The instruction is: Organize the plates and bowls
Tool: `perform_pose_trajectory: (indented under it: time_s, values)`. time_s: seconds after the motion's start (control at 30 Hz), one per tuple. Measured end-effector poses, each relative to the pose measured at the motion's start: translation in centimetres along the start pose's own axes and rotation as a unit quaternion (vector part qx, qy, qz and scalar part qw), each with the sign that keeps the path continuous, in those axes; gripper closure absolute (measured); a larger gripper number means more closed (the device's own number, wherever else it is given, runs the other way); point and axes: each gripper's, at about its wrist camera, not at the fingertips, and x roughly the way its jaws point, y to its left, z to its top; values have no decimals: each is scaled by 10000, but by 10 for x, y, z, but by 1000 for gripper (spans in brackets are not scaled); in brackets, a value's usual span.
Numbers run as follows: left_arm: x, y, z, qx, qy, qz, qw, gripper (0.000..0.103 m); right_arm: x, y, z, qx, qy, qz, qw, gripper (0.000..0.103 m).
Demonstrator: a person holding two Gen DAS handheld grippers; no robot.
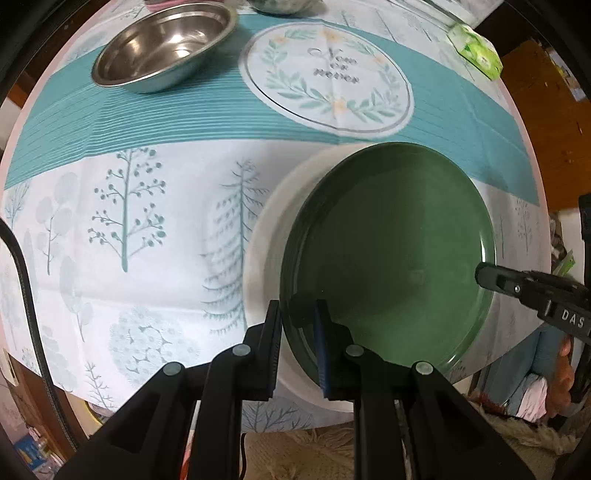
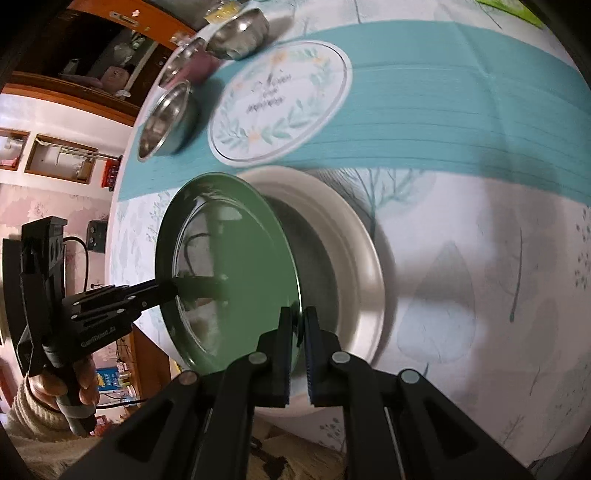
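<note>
The left gripper (image 1: 297,314) sits nearest the lens, its black ribbed fingers (image 1: 272,332) clamped on the near rim of the green plate (image 1: 391,251); the right gripper (image 2: 295,325) pinches the opposite rim of that plate the same way, fingers drawn together on the edge. The green plate, glossy and round, is held tilted over a larger white plate (image 1: 264,240) that lies flat on the surface (image 1: 129,229); whether the two plates touch cannot be told. The surface is round and covered with a creased cloth printed with pale trees, a teal ribbed band and a wreath medallion (image 1: 327,75) beyond the green plate. Farther beyond the green plate stands a stainless steel bowl (image 1: 162,48), with more steel bowls (image 2: 236,33) behind it, blurred and partly cut off. A green packet (image 1: 476,50) lies at the far edge, beyond the medallion. Past the surface, wooden furniture and pink floral wallpaper show, smeared by the lens.
</note>
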Motion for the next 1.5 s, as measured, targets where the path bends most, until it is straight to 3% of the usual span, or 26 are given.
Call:
perform_pose_trajectory:
  time_s: [0.53,0.7,0.87,1.0,1.2,1.5]
  values:
    - [14,-18,7,402,134,184,9989,87,7,-13,-1,154,129,-129,9997,97]
    - [17,-23,10,521,240,225,9981,79,7,-8,1,69,202,-300,9993,96]
    - [18,-28,10,608,263,321,9973,74,8,2,2,-119,256,-618,9977,93]
    - [15,-32,8,596,250,359,9973,70,8,9,1,-400,246,-1230,9913,90]
    - [8,-22,8,469,210,361,9980,68,14,6,2,-467,352,-1099,9922,87]
    - [3,-13,11,291,186,372,9987,64,20,16,1,-705,288,-1263,9891,77]
